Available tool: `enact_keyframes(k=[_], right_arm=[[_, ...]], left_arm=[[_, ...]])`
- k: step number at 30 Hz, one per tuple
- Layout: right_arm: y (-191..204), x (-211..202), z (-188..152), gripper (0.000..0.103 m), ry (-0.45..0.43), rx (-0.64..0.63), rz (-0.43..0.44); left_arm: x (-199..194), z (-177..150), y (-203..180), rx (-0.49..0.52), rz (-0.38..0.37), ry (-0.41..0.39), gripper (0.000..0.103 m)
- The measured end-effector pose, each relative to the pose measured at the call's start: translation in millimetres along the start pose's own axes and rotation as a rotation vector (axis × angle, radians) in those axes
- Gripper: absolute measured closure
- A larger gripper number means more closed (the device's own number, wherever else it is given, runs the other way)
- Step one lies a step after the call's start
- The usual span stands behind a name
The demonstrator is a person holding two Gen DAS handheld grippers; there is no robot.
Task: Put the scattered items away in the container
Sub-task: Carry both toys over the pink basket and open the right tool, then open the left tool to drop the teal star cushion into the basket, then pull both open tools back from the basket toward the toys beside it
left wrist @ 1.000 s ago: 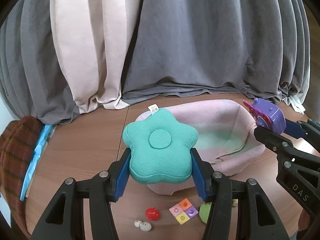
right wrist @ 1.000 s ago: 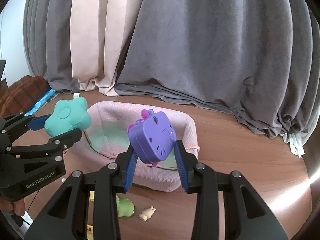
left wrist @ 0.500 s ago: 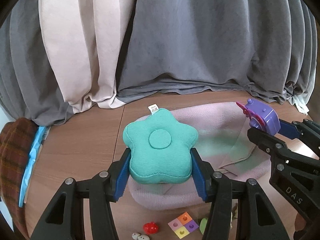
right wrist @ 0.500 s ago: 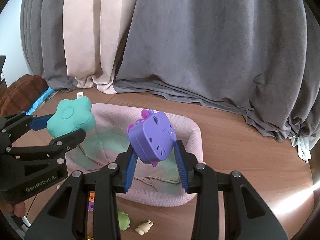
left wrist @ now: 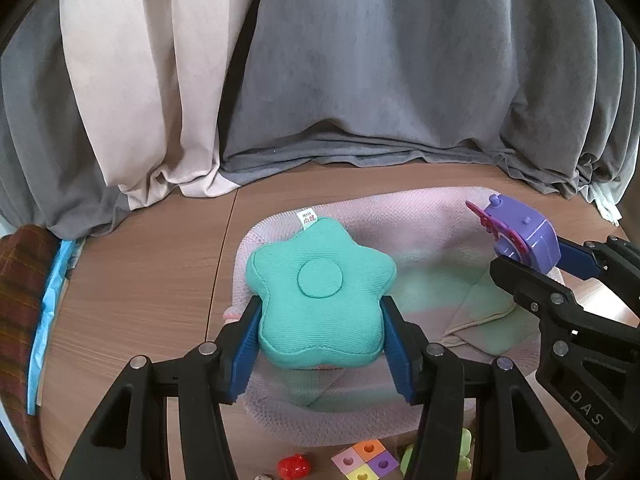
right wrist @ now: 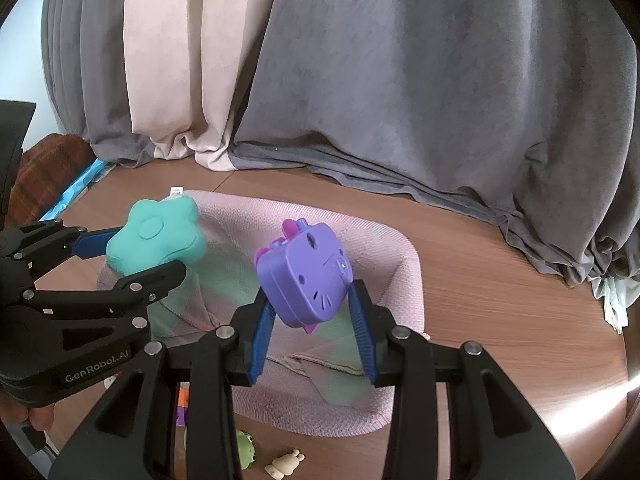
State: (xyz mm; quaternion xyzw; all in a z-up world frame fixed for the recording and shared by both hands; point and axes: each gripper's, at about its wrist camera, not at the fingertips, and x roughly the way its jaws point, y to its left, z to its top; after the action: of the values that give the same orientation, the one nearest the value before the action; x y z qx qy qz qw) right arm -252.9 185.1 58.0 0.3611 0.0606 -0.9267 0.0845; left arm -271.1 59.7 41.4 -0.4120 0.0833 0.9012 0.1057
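The left gripper [left wrist: 322, 332] holds a teal star-shaped cushion [left wrist: 322, 294] — its blue fingers [left wrist: 245, 350] press in on the cushion's two lower sides, so the gap is set by the soft toy itself. A white label stands at the cushion's 12 o'clock tip. In the left wrist view the cushion hangs over the 9 o'clock end of the pink knitted basket [left wrist: 420, 216], whose inside shows bands of mint and pink.

The right gripper [right wrist: 310, 320] is closed on a purple cat-face toy [right wrist: 306, 276], its fingers [right wrist: 362, 326] narrow and gripping the toy's lower flanks; the toy is tilted, its pink bow at about 11 o'clock. In the right wrist view it sits above the middle of the basket [right wrist: 400, 240], with the left gripper [right wrist: 132, 256] and cushion [right wrist: 156, 238] at 9 o'clock of it.

On the wooden counter [left wrist: 152, 264], at 6 o'clock of the basket, lie small pieces — a red toy [left wrist: 294, 467], a four-coloured square tile [left wrist: 366, 462], a green frog [right wrist: 245, 444] and a beige figure [right wrist: 284, 463]. Grey and cream curtains [left wrist: 360, 80] hang behind.
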Motion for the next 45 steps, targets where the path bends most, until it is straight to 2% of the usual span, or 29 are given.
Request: enact_keyframes(k=[7, 14, 16, 23, 32, 36, 45], right_arm=[[3, 6, -1, 0.069, 0.024, -0.013, 0.012], [0, 11, 0, 0.067, 0.036, -0.001, 0.002], [0, 11, 0, 0.06, 0.038, 0.0, -0.02], [-9, 11, -1, 0.046, 0.038, 0.018, -0.038], [-12, 4, -2, 0.045, 0.034, 0.03, -0.043], [-14, -1, -4, 0.045, 0.027, 0.036, -0.044], [-14, -18, -8, 0.043, 0.005, 0.043, -0.049]], left_arm=[[5, 0, 0, -0.005, 0.005, 0.003, 0.05], [8, 1, -3, 0.008, 0.016, 0.016, 0.041], [9, 0, -6, 0.016, 0.031, 0.022, 0.04], [8, -2, -6, 0.007, 0.049, 0.027, 0.038], [4, -3, -7, -0.005, 0.054, 0.026, 0.032], [-5, -3, -5, -0.01, 0.086, -0.001, 0.019], [-25, -8, -1, -0.019, 0.069, -0.028, 0.018]])
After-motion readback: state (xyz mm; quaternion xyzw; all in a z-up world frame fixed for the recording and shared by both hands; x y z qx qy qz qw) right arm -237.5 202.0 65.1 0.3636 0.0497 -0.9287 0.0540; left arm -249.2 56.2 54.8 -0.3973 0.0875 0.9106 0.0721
